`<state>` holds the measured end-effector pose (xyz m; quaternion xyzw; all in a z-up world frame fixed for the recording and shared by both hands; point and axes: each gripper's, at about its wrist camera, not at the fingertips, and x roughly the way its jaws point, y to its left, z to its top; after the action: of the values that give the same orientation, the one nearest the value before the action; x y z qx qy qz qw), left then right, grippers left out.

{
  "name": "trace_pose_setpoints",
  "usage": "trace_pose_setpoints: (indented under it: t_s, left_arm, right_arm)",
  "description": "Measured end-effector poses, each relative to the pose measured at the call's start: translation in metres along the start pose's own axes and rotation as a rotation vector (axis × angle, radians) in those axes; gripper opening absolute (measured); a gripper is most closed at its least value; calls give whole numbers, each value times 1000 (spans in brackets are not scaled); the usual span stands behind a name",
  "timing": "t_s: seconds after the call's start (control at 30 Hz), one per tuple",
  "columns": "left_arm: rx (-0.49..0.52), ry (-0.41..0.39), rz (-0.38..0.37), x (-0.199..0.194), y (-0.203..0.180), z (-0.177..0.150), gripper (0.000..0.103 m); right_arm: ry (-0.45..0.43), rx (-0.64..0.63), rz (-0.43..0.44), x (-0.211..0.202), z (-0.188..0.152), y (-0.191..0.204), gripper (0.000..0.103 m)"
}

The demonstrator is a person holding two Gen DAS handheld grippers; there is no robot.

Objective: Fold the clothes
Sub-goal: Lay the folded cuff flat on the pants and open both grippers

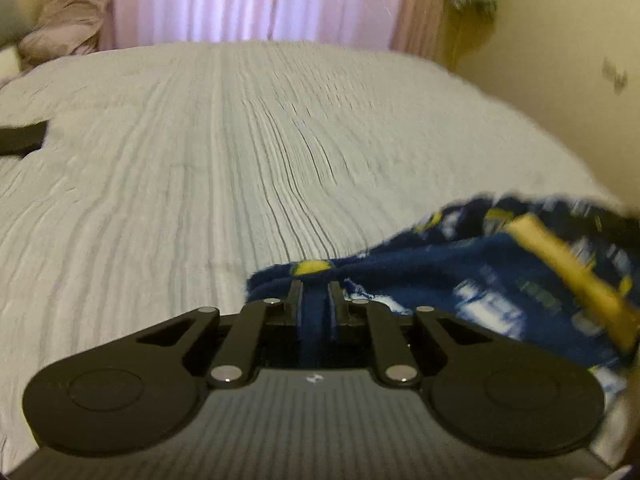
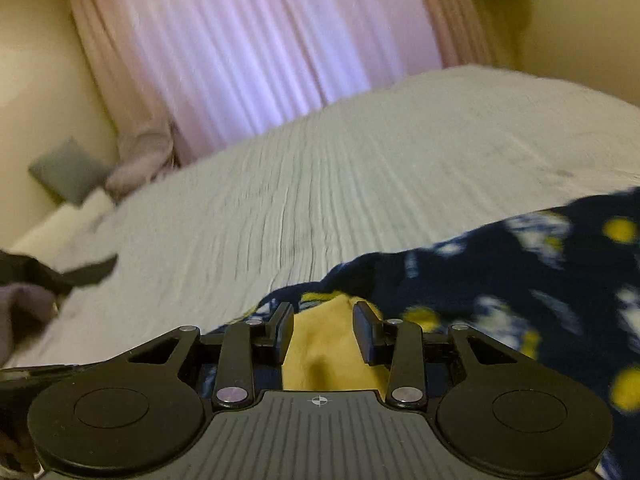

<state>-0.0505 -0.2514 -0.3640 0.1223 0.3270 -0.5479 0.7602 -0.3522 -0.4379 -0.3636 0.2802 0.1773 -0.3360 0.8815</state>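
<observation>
Two claws work on one garment (image 1: pixel 460 264), a dark blue fleece piece with yellow and white prints, which lies bunched on the near right part of the bed (image 1: pixel 240 140). On the left side, the left claw (image 1: pixel 318 296) is closed on a blue fold of it; the cloth runs between the pads. On the right side, the right claw (image 2: pixel 323 330) stands partly open around a yellow part of the same garment (image 2: pixel 500 280); the pads seem not to press it, so I judge it is not holding.

I think the step is an early one: taking hold of the garment to lift and spread it flat. The next move asks the right claw to close on an edge, and then both to pull apart.

At the far left of the bed lie a black cloth (image 1: pixel 22 138), a grey cushion (image 2: pixel 68 170) and a pinkish pillow (image 1: pixel 60 26). They are well apart, and the middle of the bed is free for folding.
</observation>
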Motion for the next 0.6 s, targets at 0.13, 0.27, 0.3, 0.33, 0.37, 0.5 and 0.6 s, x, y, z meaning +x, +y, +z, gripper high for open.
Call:
trace_pose_setpoints:
  t_s: [0.13, 0.27, 0.3, 0.33, 0.37, 0.5, 0.6]
  left_arm:
    - [3, -52, -47, -48, -4, -9, 10]
    - [72, -39, -76, -72, -27, -33, 10]
    - [99, -14, -54, -67, -32, -43, 10]
    - [127, 11, -31, -63, -38, -53, 10]
    - [157, 39, -5, -55, -42, -63, 11]
    - [158, 60, 35, -47, -42, -81, 10]
    - [141, 15, 29, -75, -44, -70, 9]
  right_arm:
    - [-29, -21, -44, -45, -23, 8, 37]
    - [-30, -96, -115, -62, -56, 25, 37]
    - [-17, -116, -122, -59, -63, 27, 37]
    - [7, -129, -139, -52, -70, 26, 37]
    - [33, -152, -165, -43, -78, 24, 37]
    - [68, -147, -182, -34, -85, 18, 37]
    - [22, -147, -179, -53, -78, 24, 37]
